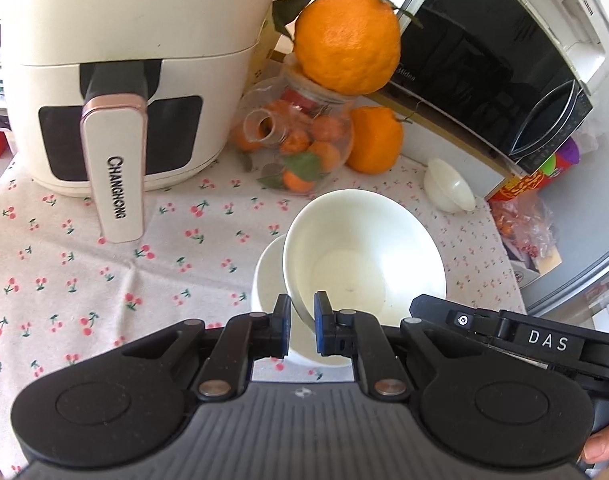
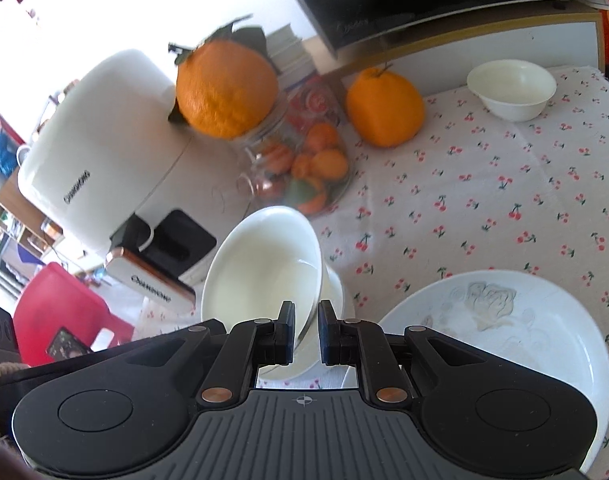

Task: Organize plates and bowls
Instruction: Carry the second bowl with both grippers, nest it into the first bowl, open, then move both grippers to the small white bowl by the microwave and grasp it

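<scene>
White porcelain fills both wrist views: a tilted bowl leans inside a second bowl on the cherry-print tablecloth. The left gripper has its pads pinched on the tilted bowl's near rim, and the right gripper grips that rim too. A large plate lies just right of it; a small bowl sits well apart near the microwave.

At lower centre, the right gripper pinches the rim of a tilted white bowl above another bowl. A white plate lies at lower right, and a small bowl sits at upper right on the counter.
</scene>
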A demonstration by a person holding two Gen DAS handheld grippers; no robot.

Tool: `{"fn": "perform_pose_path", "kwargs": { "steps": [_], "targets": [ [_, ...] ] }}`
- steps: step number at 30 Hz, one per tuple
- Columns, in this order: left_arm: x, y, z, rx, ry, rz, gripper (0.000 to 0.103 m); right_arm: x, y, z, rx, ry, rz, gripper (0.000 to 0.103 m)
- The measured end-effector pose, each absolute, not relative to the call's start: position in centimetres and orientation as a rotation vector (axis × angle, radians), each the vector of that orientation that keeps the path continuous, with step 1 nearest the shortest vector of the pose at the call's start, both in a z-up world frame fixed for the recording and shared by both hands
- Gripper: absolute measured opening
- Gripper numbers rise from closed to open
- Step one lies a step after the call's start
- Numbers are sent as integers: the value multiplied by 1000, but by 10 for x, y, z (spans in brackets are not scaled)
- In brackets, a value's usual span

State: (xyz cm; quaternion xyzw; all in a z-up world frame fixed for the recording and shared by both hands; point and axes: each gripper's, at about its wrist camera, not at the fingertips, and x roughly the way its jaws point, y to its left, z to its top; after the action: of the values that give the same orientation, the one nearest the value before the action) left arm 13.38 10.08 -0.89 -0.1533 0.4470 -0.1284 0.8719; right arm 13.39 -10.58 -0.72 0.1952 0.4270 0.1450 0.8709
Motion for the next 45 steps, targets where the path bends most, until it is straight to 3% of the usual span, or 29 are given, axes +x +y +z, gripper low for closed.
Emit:
{"fn": "perform_pose_path", "kwargs": {
  "steps": [26, 28, 34, 38, 45],
  "targets": [
    [134, 91, -28, -197, 989, -228, 13, 138, -93, -28, 319, 959, 271, 15],
    [135, 90, -28, -192, 988, -232, 23, 138, -95, -27, 324, 952, 274, 15],
    [136, 88, -27, -194, 976, -241, 36, 139, -103, -21, 366, 930, 283, 30],
    [137, 86, -25, -200, 972, -238, 43, 139, -109, -20, 379, 926, 274, 33],
    [138, 74, -14, -196, 944, -251, 64, 139, -128, -12, 403, 895, 250, 44]
  ]
}}
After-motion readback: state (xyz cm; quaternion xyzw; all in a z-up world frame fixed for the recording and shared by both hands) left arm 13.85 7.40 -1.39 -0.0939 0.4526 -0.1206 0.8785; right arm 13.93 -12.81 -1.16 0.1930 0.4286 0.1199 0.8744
